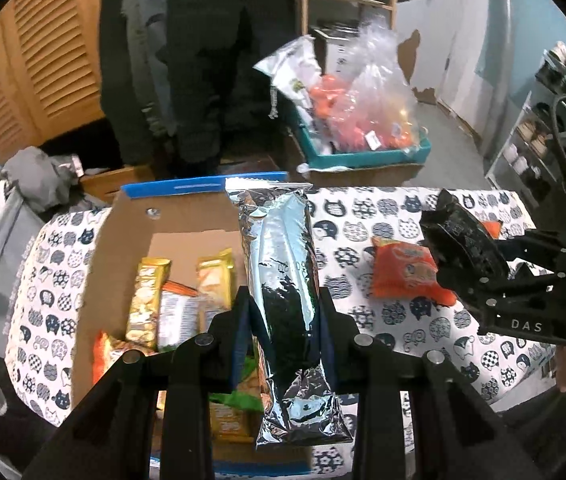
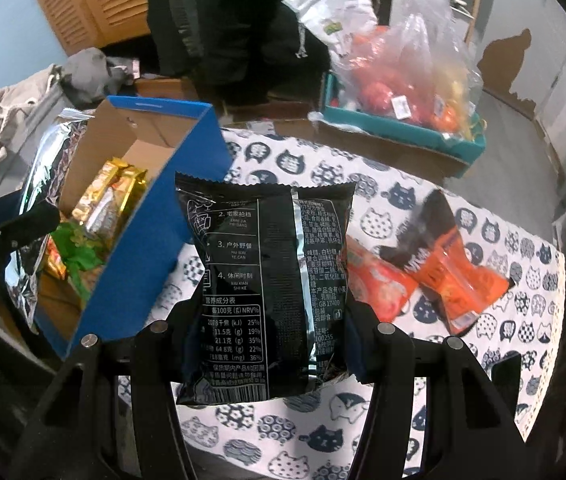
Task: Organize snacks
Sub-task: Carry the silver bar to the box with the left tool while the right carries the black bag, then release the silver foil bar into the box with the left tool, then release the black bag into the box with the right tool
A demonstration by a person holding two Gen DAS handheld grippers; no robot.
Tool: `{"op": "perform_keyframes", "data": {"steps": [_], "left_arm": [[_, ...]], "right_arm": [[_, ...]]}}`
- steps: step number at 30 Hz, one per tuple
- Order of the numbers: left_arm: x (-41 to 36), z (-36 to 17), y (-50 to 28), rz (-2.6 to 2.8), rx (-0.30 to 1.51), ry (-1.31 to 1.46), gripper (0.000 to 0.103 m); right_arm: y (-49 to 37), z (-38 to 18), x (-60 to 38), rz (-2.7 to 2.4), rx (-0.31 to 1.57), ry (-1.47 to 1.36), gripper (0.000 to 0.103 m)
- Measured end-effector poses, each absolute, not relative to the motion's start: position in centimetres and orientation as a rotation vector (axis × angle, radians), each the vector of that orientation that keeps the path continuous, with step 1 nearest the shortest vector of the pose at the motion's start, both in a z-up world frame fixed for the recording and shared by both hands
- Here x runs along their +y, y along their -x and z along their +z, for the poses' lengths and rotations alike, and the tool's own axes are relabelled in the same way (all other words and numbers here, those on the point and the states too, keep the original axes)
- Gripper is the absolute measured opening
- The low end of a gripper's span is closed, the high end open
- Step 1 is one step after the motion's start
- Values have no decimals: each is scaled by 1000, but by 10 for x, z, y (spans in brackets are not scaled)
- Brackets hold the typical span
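My left gripper (image 1: 283, 332) is shut on a long silver foil packet (image 1: 283, 280), held above the open cardboard box (image 1: 103, 264). Gold, orange and green snack packs (image 1: 147, 300) lie inside that blue-sided box (image 2: 143, 280). My right gripper (image 2: 271, 344) is shut on a black snack bag (image 2: 267, 280) with white print, held above the cat-print tablecloth (image 2: 403, 200) just right of the box. In the left wrist view the right gripper (image 1: 479, 276) shows at the right with the black bag (image 1: 459, 240). Two orange packets (image 2: 443, 276) lie on the cloth; one orange packet (image 1: 403, 272) shows in the left wrist view.
Beyond the table stands a teal tray (image 1: 367, 156) holding clear plastic bags with orange items (image 2: 403, 72). A person in dark clothes (image 1: 187, 60) stands behind the table. Grey garments (image 1: 31, 180) lie at the left. Shelves with jars (image 1: 539, 128) are at the right.
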State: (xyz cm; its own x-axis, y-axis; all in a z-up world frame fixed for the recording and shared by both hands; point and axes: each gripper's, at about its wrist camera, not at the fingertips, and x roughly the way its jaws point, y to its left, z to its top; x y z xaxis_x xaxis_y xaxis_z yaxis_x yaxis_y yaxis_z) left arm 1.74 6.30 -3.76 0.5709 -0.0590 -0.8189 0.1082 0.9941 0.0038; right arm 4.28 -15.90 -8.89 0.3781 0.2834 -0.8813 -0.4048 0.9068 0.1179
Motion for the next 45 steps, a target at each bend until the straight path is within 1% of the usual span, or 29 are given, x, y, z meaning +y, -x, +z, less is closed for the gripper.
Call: {"op": "perform_keyframes", "data": {"steps": [8,17,33,34,35,36,37,39,40,45], "left_arm": [[104,-42,-16,-30,960,-17,31],[148,-59,-19,46,991,30,31],[187,-84,-23,109,1065,87,31],[188,-85,-23,111,1071,88,32],[189,-85,-22,117,1074,85,35],[190,-84,-21,123,1073,82,39],[191,-83,-20,128,1069,81,42],[193,-79,-18,135,1056,83,52],[194,-78,-17,141,1053,85,55],[198,-72,-15,145,1040,99,57]], "right_arm": [[-46,-85,-122,483,1096,154,56],[-50,-83,-74,548,1103,183,56],[-58,-83,-7,629,1112,217,56],[-59,-83,-4,634,1111,219,56],[-59,-82,-1,638,1110,220,56],[-60,-81,2,645,1109,222,56],[-61,-81,5,653,1109,224,56],[-63,-79,12,666,1109,225,56],[-64,-79,16,672,1109,226,56],[-67,-79,29,697,1114,234,56]]}}
